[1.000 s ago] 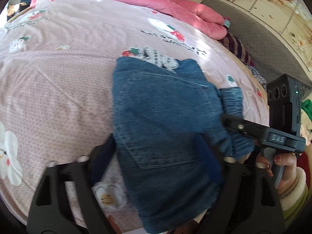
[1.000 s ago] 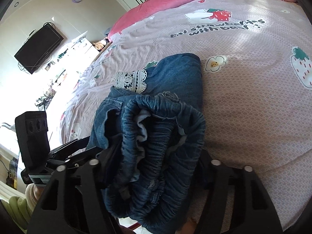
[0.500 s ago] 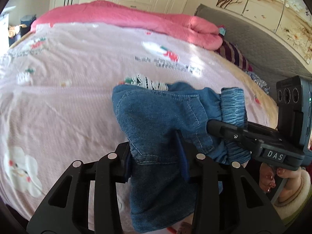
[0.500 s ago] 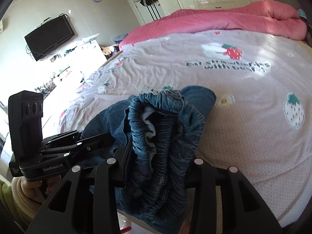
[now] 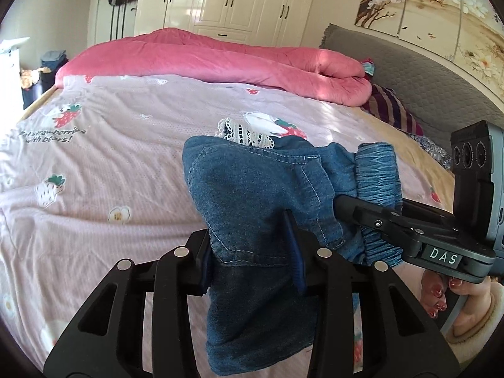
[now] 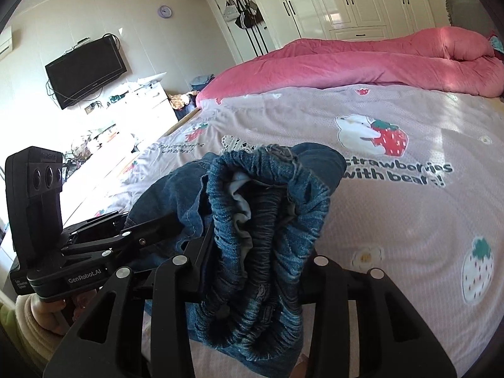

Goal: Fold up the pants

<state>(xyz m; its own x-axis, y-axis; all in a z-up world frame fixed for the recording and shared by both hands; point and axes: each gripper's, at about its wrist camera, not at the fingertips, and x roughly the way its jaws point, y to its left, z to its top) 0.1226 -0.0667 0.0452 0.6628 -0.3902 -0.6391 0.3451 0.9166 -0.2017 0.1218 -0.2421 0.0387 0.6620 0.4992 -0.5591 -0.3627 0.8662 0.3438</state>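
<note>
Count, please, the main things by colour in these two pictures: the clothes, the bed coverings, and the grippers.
Blue: 1, the denim pants
Pink: 2, the strawberry sheet and the folded quilt
Black: 2, the left gripper and the right gripper, both shut on the pants
White: 1, a lace piece behind the pants
Total: 6

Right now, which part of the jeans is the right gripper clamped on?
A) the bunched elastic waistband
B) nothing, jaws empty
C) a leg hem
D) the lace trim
A: in the right wrist view the right gripper has its jaws pressed on the ruched elastic waistband of the jeans, lifted off the bed sheet.
</note>
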